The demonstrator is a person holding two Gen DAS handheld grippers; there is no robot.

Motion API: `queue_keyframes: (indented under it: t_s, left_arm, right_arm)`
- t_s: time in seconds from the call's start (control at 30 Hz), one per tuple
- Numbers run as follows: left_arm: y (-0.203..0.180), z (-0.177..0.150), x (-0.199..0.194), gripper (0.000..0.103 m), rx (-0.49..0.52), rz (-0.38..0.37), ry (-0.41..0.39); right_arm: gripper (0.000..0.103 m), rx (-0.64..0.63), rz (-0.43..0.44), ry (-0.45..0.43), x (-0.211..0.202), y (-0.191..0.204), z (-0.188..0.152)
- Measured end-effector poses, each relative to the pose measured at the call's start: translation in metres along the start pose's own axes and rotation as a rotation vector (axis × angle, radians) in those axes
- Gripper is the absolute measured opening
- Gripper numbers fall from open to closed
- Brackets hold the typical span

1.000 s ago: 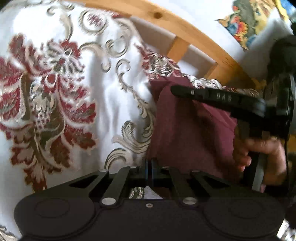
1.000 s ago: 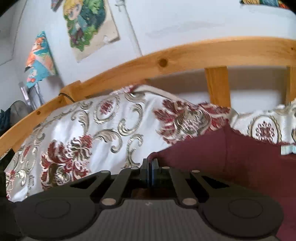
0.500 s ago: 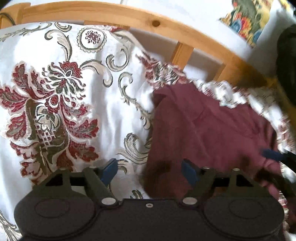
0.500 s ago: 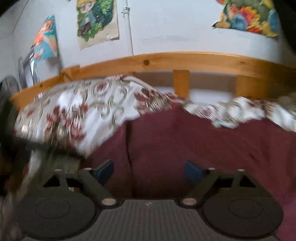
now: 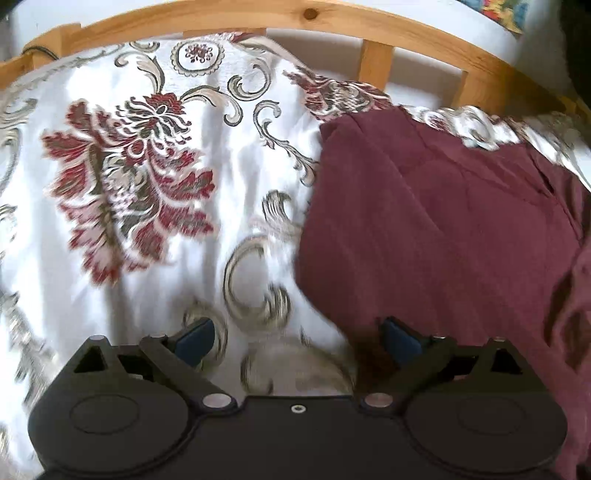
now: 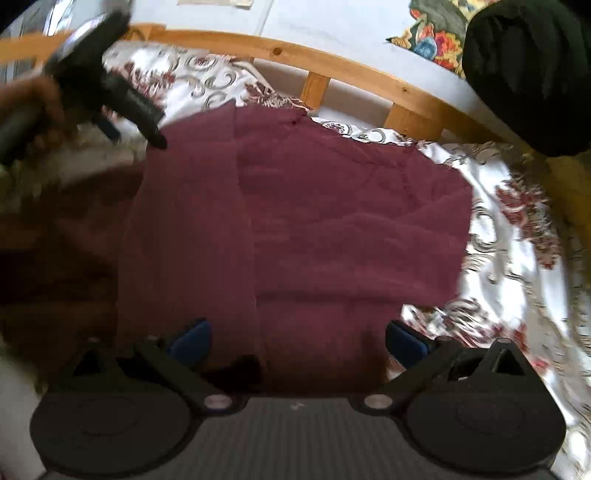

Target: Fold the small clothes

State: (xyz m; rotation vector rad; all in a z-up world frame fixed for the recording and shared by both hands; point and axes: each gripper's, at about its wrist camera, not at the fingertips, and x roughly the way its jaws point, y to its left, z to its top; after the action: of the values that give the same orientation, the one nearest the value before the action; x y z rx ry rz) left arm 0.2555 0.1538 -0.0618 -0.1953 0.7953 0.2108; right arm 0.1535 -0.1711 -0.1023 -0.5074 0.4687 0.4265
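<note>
Two hand-held grippers, left and right, just opened wide, empty, one maroon garment, one floral bedspread

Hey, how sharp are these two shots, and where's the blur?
Left wrist view: the white floral bedspread smears toward the lower edge; the curved wooden bed rail stays crisp. Right wrist view: softer overall, the maroon garment hazy, worst at the left edge.
</note>
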Motion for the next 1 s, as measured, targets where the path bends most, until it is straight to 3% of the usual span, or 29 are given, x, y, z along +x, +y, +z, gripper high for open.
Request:
queue_keyframes:
  t_s: [0.2,0.33,0.47,0.67,0.87,1.0]
  left_arm:
    - [-0.018,-0.052,-0.041,0.100,0.093,-0.021,0.023]
    - [-0.029,-0.090,-0.071,0.101,0.143,-0.042,0.036]
    - [-0.032,-0.117,-0.095,0.102,0.200,-0.048,0.030]
    - [-0.031,-0.136,-0.131,0.102,0.298,-0.080,0.022]
    - [-0.031,-0.154,-0.151,0.102,0.518,-0.112,0.030]
    - [-0.038,-0.166,-0.150,0.102,0.609,-0.137,0.051]
  right_arm:
    - [0.103,0.118,0.014,-0.018,-0.037,-0.005,-0.021]
    - [0.103,0.105,0.000,-0.030,-0.048,-0.010,-0.015]
    - [0.103,0.086,0.039,-0.005,-0.057,-0.012,-0.011]
    - [0.103,0.084,0.052,0.061,-0.074,-0.010,-0.020]
    - [0.103,0.004,0.037,0.132,-0.080,0.002,-0.038]
    - [0.103,0.028,0.051,0.138,-0.071,0.002,-0.039]
